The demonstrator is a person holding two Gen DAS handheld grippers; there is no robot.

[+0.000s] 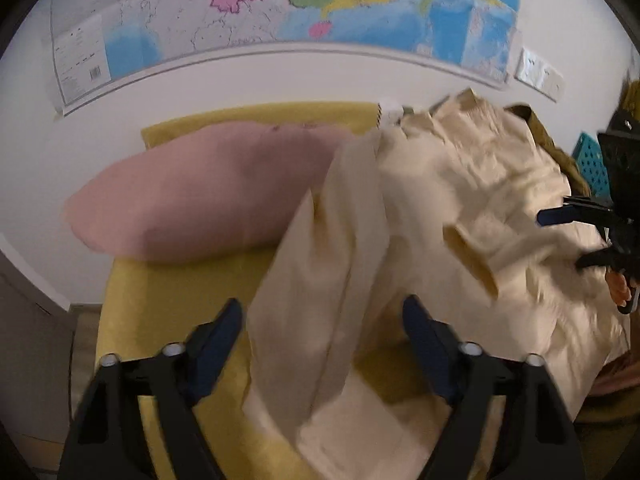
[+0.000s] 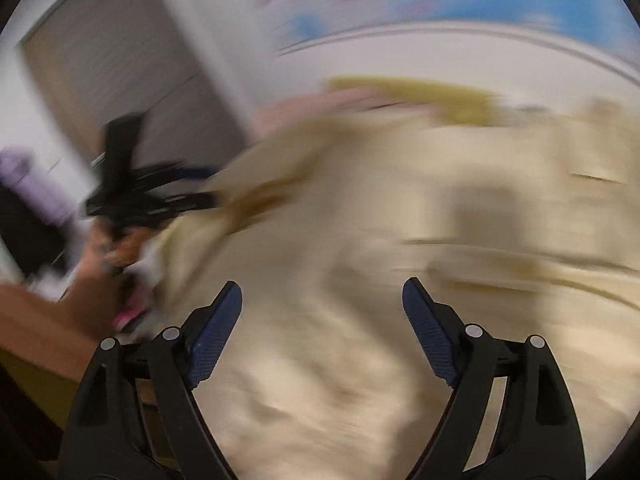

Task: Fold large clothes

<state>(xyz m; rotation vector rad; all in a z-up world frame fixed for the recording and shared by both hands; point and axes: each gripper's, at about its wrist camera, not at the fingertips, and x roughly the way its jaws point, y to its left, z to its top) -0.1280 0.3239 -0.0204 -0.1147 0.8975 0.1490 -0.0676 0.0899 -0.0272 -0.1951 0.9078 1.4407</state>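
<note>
A large cream garment [image 1: 460,200] lies crumpled on a yellow bed cover [image 1: 168,320]. One long cream part of it [image 1: 316,360] runs down between the fingers of my left gripper [image 1: 322,312]. Those fingers stand wide apart and do not press on the cloth. My right gripper [image 1: 564,240] shows at the right edge over the garment, open. In the blurred right wrist view, the right gripper [image 2: 322,292] is open above the cream garment [image 2: 400,220] with nothing pinched. The left gripper [image 2: 208,186] shows at the garment's left edge.
A pink pillow [image 1: 208,196] lies at the head of the bed against a white wall with a large map [image 1: 280,0]. A teal crate [image 1: 592,164] stands at the right. A grey door [image 2: 120,80] and a person's hand [image 2: 100,280] are at the left.
</note>
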